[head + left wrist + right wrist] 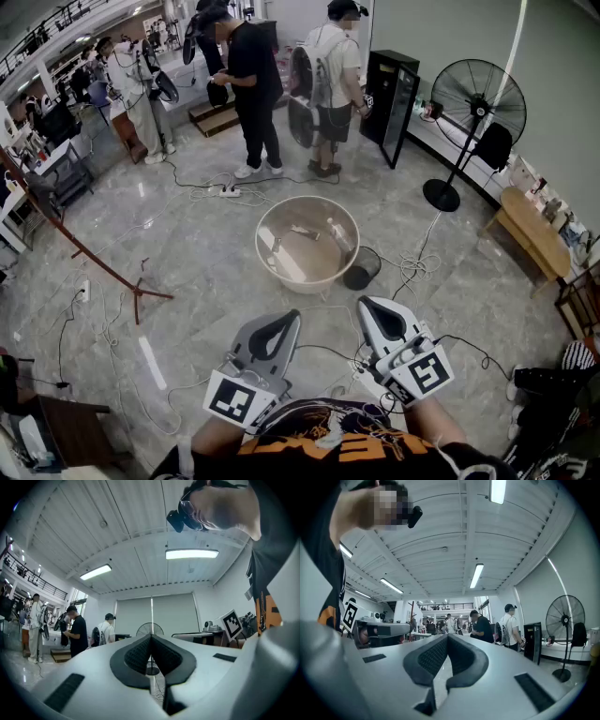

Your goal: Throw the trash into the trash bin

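Note:
A large round beige bin stands on the marble floor ahead of me. Inside it lie a clear bottle and a few small scraps. A small black bin sits against its right side. My left gripper and right gripper are held side by side near my body, short of the beige bin, pointing roughly level. In the left gripper view the left gripper has its pads pressed together with nothing between them. The right gripper looks the same in its own view.
Cables and a power strip trail over the floor around the bins. A pedestal fan and a black cabinet stand at the right, with a low bench beyond. Two people stand behind the bin. A wooden stand leans at the left.

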A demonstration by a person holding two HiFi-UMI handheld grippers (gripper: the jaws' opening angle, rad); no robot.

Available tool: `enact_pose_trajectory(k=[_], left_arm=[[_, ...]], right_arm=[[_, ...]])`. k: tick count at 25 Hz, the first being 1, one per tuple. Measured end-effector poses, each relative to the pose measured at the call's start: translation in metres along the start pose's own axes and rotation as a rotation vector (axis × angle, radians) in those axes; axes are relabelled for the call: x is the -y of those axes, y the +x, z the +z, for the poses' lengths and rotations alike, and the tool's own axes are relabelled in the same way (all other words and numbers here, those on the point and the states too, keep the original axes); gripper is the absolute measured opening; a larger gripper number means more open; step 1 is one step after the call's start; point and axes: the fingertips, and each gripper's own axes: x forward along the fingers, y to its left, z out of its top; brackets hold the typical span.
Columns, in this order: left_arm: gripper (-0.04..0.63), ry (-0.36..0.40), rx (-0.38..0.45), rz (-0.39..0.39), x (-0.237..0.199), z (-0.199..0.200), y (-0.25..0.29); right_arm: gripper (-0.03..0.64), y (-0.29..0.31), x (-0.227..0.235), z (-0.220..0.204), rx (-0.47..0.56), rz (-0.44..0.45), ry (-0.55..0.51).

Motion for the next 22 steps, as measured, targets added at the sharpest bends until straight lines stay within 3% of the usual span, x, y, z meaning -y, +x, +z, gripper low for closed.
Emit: enact_pose_trajectory(k=[12,17,22], left_arm=[[0.023,-0.016,-0.003,0.013,0.000,-0.003,0.001],[0.023,-0.013,-0.024,0.018,0.004,-0.006,0.018],[0.023,-0.009,-0.044,0.040,0.017,-0.008,0.046]], right_arm=[[0.014,-0.002,0.002,-0.004,0.006,-0.001,0.010],[0.014,-0.001,0.014,0.000,0.039,0.036,0.106],[0.014,-0.011,0.042,-0.004,0.033,0.068,0.139]])
